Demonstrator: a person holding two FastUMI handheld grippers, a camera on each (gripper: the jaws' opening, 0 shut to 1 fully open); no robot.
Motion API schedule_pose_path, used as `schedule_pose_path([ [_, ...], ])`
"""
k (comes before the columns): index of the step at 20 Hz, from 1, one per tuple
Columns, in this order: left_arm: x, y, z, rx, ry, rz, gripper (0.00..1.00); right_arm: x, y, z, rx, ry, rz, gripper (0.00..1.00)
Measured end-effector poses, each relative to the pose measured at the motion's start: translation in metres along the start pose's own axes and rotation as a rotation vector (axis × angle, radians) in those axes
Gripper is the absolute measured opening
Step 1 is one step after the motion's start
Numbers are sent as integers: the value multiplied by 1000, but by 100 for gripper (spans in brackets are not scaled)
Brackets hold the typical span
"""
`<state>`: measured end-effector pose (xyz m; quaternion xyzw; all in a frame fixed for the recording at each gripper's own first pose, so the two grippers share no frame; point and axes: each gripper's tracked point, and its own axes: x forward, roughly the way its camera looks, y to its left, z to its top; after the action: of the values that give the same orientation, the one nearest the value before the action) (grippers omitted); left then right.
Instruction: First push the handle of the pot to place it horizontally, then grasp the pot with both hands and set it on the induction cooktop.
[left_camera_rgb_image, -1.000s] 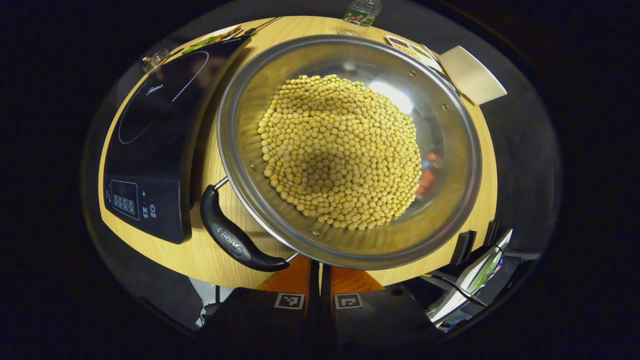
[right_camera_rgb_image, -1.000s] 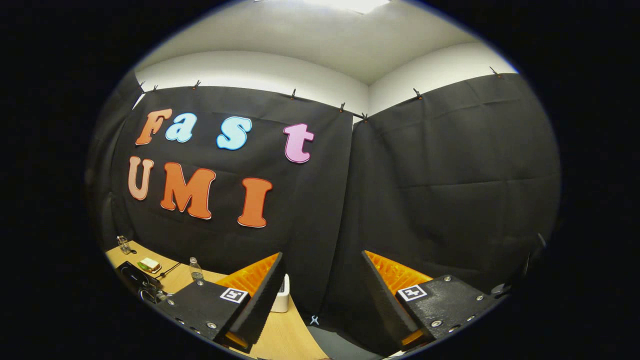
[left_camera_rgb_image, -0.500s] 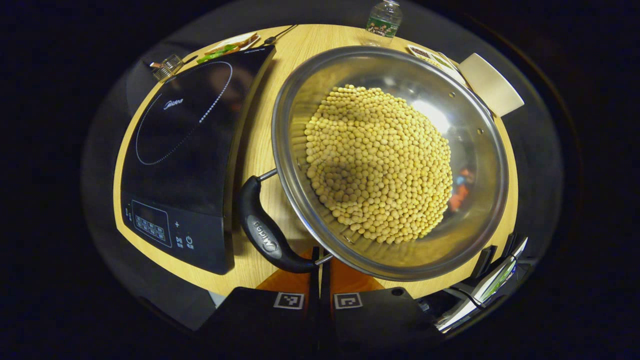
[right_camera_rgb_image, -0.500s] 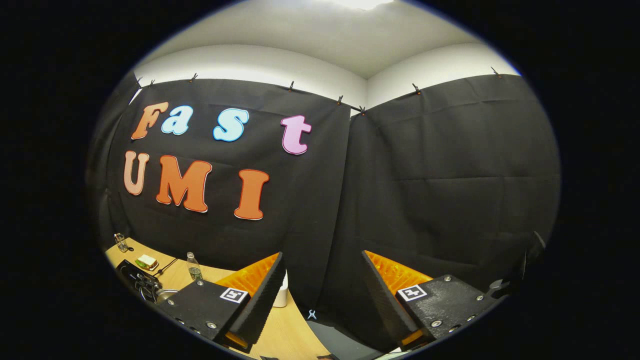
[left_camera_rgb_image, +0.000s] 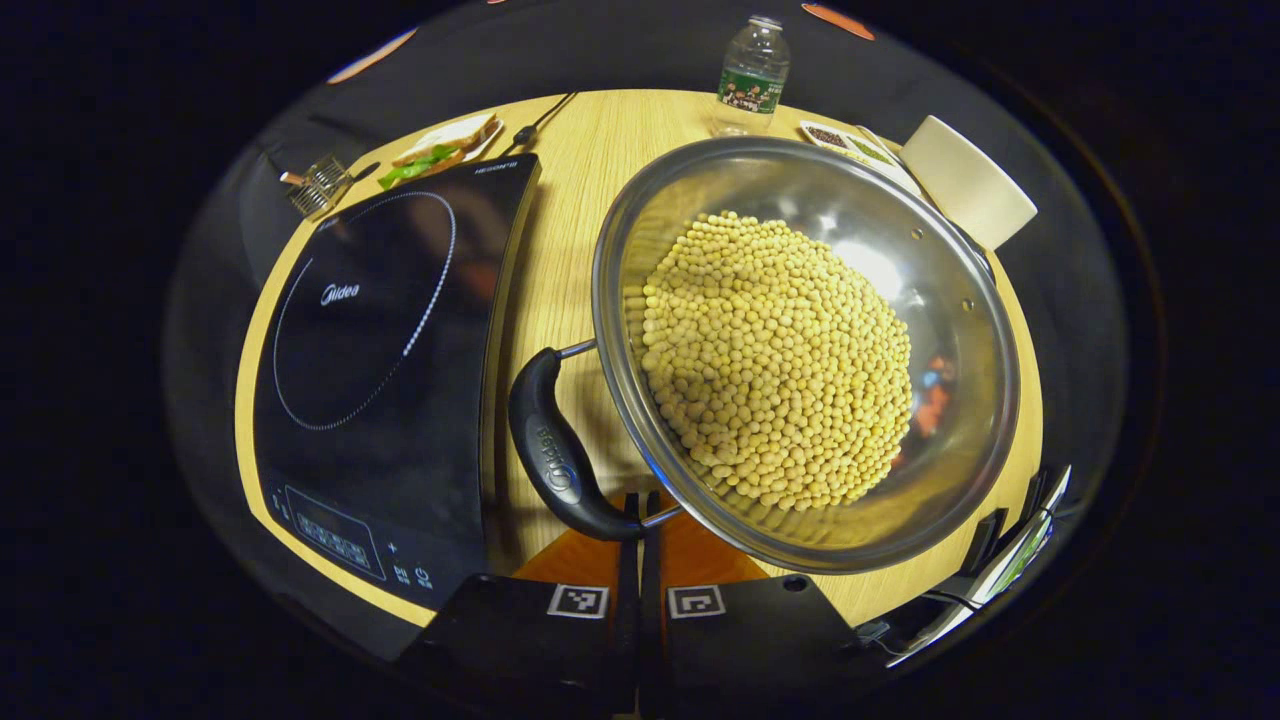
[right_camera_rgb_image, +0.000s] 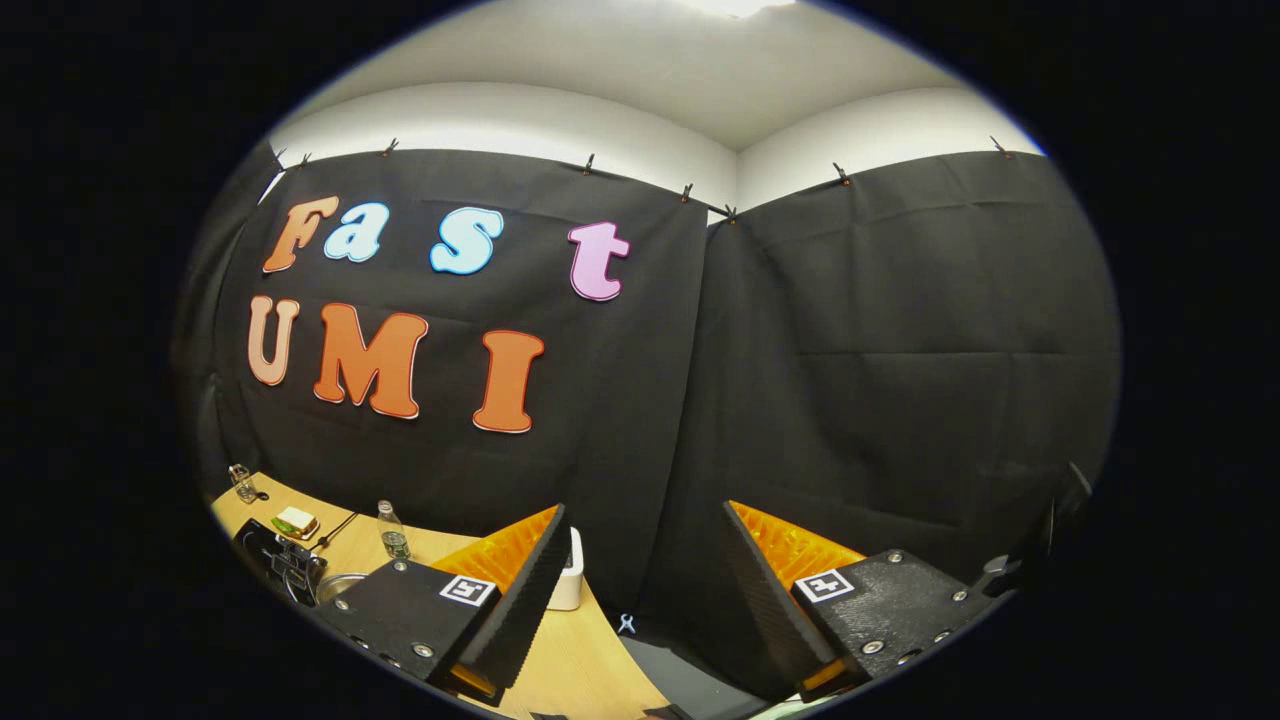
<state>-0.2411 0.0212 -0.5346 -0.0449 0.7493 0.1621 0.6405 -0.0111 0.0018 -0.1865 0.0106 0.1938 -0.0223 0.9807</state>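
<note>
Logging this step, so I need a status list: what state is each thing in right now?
Pot: on the table, full of beans.
Pot handle: at the left claw tips.
Left claw: shut.
Right claw: open, empty, raised.
Induction cooktop: bare.
Water bottle: upright.

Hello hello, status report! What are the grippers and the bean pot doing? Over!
Left gripper jaws shut, tips at pot handle. Right gripper open, aimed at booth wall. Pot of beans on table, beside cooktop. Path clear.

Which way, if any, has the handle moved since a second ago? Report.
Yes. The handle has swung toward the cooktop, lying nearer parallel to its edge; the shut left gripper sits at its near end.
</note>
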Motion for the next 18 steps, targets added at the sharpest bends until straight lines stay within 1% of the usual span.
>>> schedule_pose_path([
  [9,-2,3,29,129,-82,-38,8,1,9,-11,2,47,-29,93],
  [10,-3,3,32,144,-91,-42,8,1,11,-11,1,52,-31,97],
  [11,-2,3,35,159,-100,-43,8,2,12,-13,0,57,-33,97],
  [12,-3,2,40,172,-108,-46,8,2,14,-14,0,63,-34,93],
  [13,-3,1,42,181,-114,-47,10,3,15,-16,0,69,-34,93],
  [14,-4,2,44,188,-117,-44,8,3,17,-18,1,75,-35,97],
  [16,-5,5,50,200,-131,-41,8,5,22,-22,5,89,-35,97],
  [17,-6,7,53,205,-135,-42,8,6,23,-24,7,96,-35,93],
  [18,-7,7,57,206,-139,-48,8,6,25,-27,8,104,-35,97],
])
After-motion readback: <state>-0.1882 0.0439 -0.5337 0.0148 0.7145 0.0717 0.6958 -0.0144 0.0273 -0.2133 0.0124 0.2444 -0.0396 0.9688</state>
